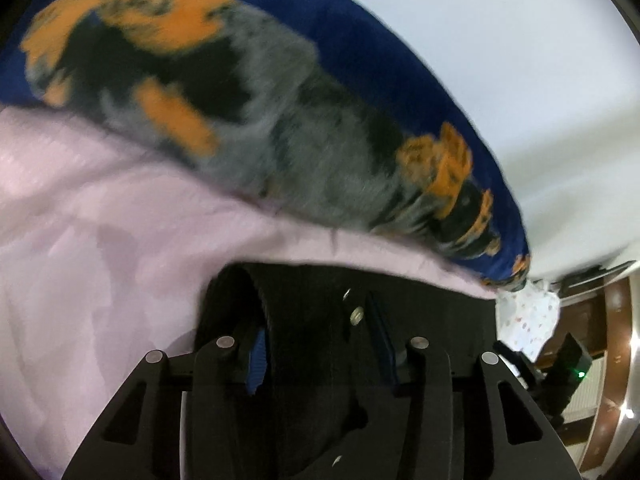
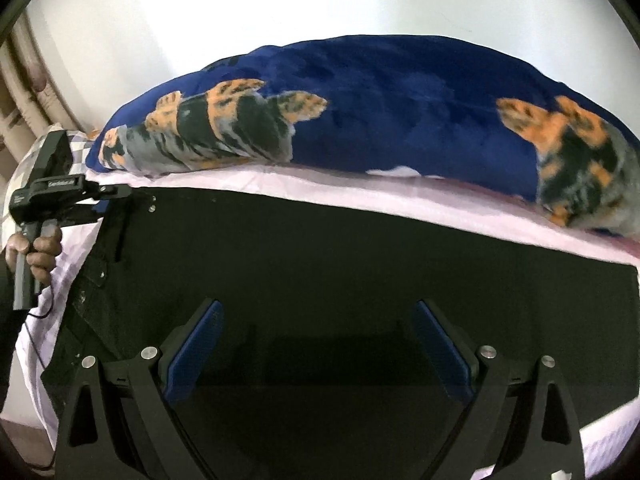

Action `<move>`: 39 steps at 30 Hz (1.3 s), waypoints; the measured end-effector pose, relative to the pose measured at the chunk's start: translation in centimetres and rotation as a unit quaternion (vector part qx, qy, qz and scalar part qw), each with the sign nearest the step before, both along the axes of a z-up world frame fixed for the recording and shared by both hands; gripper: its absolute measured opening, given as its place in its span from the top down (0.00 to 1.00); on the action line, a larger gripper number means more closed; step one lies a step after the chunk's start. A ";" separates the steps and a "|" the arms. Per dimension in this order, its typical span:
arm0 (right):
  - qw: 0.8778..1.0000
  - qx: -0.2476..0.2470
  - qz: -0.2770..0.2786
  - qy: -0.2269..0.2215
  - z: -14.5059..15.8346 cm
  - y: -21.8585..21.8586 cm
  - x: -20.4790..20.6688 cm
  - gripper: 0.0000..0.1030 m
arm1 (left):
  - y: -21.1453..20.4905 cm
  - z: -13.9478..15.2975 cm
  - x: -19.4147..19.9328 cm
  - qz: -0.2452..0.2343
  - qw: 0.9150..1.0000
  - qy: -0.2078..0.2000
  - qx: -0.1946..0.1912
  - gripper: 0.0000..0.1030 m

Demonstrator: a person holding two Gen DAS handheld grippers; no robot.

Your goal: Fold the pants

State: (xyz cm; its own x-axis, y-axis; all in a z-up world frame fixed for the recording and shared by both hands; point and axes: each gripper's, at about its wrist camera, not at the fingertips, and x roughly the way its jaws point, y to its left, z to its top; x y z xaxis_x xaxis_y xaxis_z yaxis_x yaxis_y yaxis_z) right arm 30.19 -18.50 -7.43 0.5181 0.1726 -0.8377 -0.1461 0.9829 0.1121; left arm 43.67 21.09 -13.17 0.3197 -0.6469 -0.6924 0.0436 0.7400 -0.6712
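Observation:
Black pants (image 2: 320,248) lie flat across a pale lilac bed sheet (image 2: 440,204). In the left wrist view the riveted waistband corner of the pants (image 1: 312,300) lies between the blue pads of my left gripper (image 1: 320,354). The pads flank the cloth with a gap and do not visibly pinch it. From the right wrist view the left gripper (image 2: 128,192) sits at the pants' far left corner, held by a hand (image 2: 36,252). My right gripper (image 2: 318,344) hovers over the middle of the pants, jaws wide open with nothing between the pads.
A bulky blue blanket with an orange, grey and black animal print (image 2: 400,112) lies along the far side of the bed against a white wall. A checked pillow (image 2: 76,152) and a curtain (image 2: 24,80) are at the left. Wooden furniture (image 1: 616,340) stands beyond the bed's end.

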 end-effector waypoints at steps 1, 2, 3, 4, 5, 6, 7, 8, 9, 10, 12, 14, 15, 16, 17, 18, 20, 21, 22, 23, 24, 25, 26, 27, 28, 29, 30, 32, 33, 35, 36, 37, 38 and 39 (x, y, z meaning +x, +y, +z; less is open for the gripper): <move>1.000 0.000 0.004 0.001 -0.1 0.1 0.3 0.08 | -0.2 -0.2 0.2 0.001 1.000 -0.001 0.001 0.57; 1.000 -0.001 0.007 0.000 -0.1 0.2 0.6 0.08 | -0.5 -0.2 0.2 0.003 1.000 -0.006 0.002 0.64; 1.000 0.002 0.014 -0.001 -0.1 0.3 0.9 0.08 | -0.5 -0.2 0.1 0.007 1.000 -0.014 0.008 0.71; 1.000 0.000 0.019 -0.001 -0.2 0.4 1.3 0.08 | -0.5 -0.2 0.0 0.011 1.000 -0.019 0.018 0.83; 1.000 -0.002 0.023 -0.002 -0.2 0.4 1.5 0.08 | -0.6 -0.2 -0.1 0.013 0.999 -0.024 0.025 0.87; 1.000 0.000 0.029 -0.002 -0.2 0.5 1.8 0.08 | -0.4 -0.1 -0.4 0.016 0.999 -0.031 0.019 0.89; 0.999 0.002 0.036 -0.002 -0.2 0.4 2.0 0.08 | -0.3 0.3 -0.7 0.020 0.999 -0.040 0.012 0.89; 0.999 0.004 0.040 -0.002 -0.1 0.4 2.3 0.08 | -0.1 0.6 -1.1 0.021 0.999 -0.047 0.008 0.90; 0.999 0.004 0.046 -0.003 0.0 0.4 2.7 0.08 | -0.2 1.2 -1.5 0.021 0.998 -0.059 0.006 0.90; 0.999 0.005 0.051 -0.004 0.1 0.4 2.9 0.08 | -0.2 2.0 -2.0 0.019 0.997 -0.076 0.005 0.90; 0.997 0.002 0.074 -0.006 0.4 0.4 3.5 0.09 | -0.6 3.5 -3.1 0.012 0.994 -0.104 0.005 0.91; 0.995 -0.007 0.103 -0.009 0.8 0.6 4.3 0.09 | -1.1 5.1 -4.3 -0.001 0.992 -0.130 0.001 0.91; 0.992 -0.015 0.121 -0.012 1.2 0.7 4.7 0.09 | -1.1 5.7 -4.8 -0.006 0.990 -0.138 -0.001 0.91; 0.990 -0.015 0.137 -0.014 1.5 0.8 5.1 0.10 | -1.2 6.1 -5.1 -0.009 0.990 -0.143 -0.003 0.91; 0.987 -0.010 0.158 -0.012 1.8 0.8 5.5 0.10 | -1.3 6.4 -5.5 -0.013 0.989 -0.148 -0.005 0.92; 0.984 -0.007 0.179 -0.008 2.1 1.0 6.2 0.10 | -1.5 6.9 -6.1 -0.019 0.987 -0.158 -0.008 0.92; 0.974 0.000 0.228 0.006 2.5 1.4 7.4 0.11 | -1.5 7.7 -7.0 -0.026 0.985 -0.173 -0.007 0.92; 0.970 -0.002 0.243 0.013 2.5 1.6 7.9 0.11 | -1.9 8.2 -7.6 -0.033 0.983 -0.183 -0.005 0.92; 0.965 -0.003 0.261 0.024 2.4 1.9 8.4 0.13 | -2.0 8.5 -8.0 -0.037 0.981 -0.190 -0.005 0.92; 0.958 -0.006 0.285 0.037 2.3 2.3 9.0 0.15 | -2.0 8.8 -8.5 -0.039 0.980 -0.197 -0.005 0.92; 0.955 -0.010 0.294 0.042 2.2 2.6 9.5 0.17 | -2.1 9.2 -9.0 -0.043 0.978 -0.203 -0.006 0.92; 0.949 -0.014 0.309 0.052 2.1 2.9 9.9 0.20 | -2.1 9.6 -9.6 -0.048 0.976 -0.212 -0.009 0.92; 0.944 -0.018 0.323 0.060 1.9 3.2 10.2 0.22 | -2.3 9.9 -10.0 -0.050 0.975 -0.218 -0.010 0.92; 0.937 -0.021 0.341 0.071 1.7 3.6 10.7 0.23 | -2.3 10.2 -10.5 -0.053 0.973 -0.226 -0.010 0.92; 0.931 -0.023 0.354 0.080 1.5 3.8 10.9 0.25 | -2.3 10.3 -10.8 -0.056 0.972 -0.229 -0.012 0.92; 0.927 -0.027 0.364 0.088 1.2 4.0 11.3 0.25 | -2.3 10.6 -11.2 -0.057 0.970 -0.234 -0.014 0.92; 0.924 -0.031 0.369 0.093 1.0 3.9 11.2 0.25 | -2.4 11.0 -11.5 -0.058 0.969 -0.238 -0.015 0.92; 0.919 -0.036 0.377 0.111 0.3 3.8 11.8 0.25 | -2.2 11.3 -11.8 -0.059 0.968 -0.242 -0.016 0.92; 0.916 -0.039 0.380 0.122 -0.1 3.7 12.1 0.25 | -2.1 11.5 -12.0 -0.056 0.968 -0.244 -0.014 0.92; 0.914 -0.044 0.382 0.132 -0.8 3.1 12.6 0.26 | -1.9 11.7 -12.0 -0.051 0.969 -0.242 -0.013 0.92; 0.912 -0.043 0.383 0.139 -1.2 2.8 12.7 0.29 | -1.7 11.8 -12.1 -0.049 0.969 -0.241 -0.012 0.92; 0.911 -0.043 0.383 0.145 -1.5 2.4 12.8 0.35 | -1.6 11.8 -12.0 -0.045 0.970 -0.240 -0.011 0.92; 0.911 -0.044 0.383 0.147 -1.7 2.2 12.7 0.38 | -1.6 11.8 -12.0 -0.044 0.970 -0.239 -0.012 0.92; 0.910 -0.046 0.383 0.153 -2.0 1.7 12.8 0.44 | -1.6 11.7 -12.0 -0.042 0.970 -0.237 -0.009 0.92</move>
